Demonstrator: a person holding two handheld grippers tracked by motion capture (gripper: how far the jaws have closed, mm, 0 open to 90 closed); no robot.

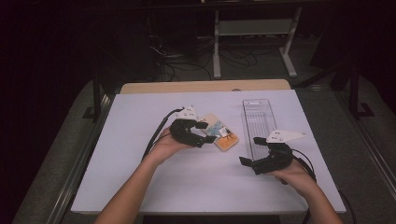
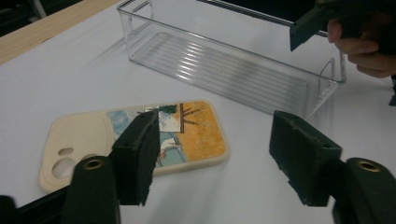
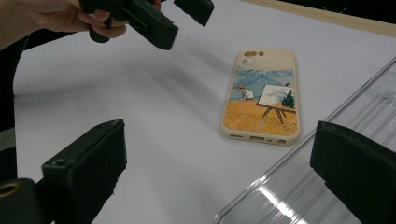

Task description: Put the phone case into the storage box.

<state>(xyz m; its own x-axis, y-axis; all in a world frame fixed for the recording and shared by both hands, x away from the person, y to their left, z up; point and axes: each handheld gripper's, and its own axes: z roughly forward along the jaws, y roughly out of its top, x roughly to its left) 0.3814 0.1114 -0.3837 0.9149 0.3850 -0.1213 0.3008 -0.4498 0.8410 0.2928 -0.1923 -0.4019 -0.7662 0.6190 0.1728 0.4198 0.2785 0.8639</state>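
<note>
Where dark floor and cables fill the frame's top, a white worktop [image 1: 140, 186] carries one phone case [image 1: 223, 135] at centre, one clear tray [image 1: 259, 121] right of it; left tool [image 1: 205, 132] open beside the case, right tool [image 1: 250, 150] open.

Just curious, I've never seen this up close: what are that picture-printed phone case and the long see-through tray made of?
The phone case looks like soft matte plastic or silicone: cream rounded edges, no glare, painting printed on its back. The tray seems hard clear plastic, perhaps acrylic: glossy, transparent walls, ribbed floor catching highlights.
</note>
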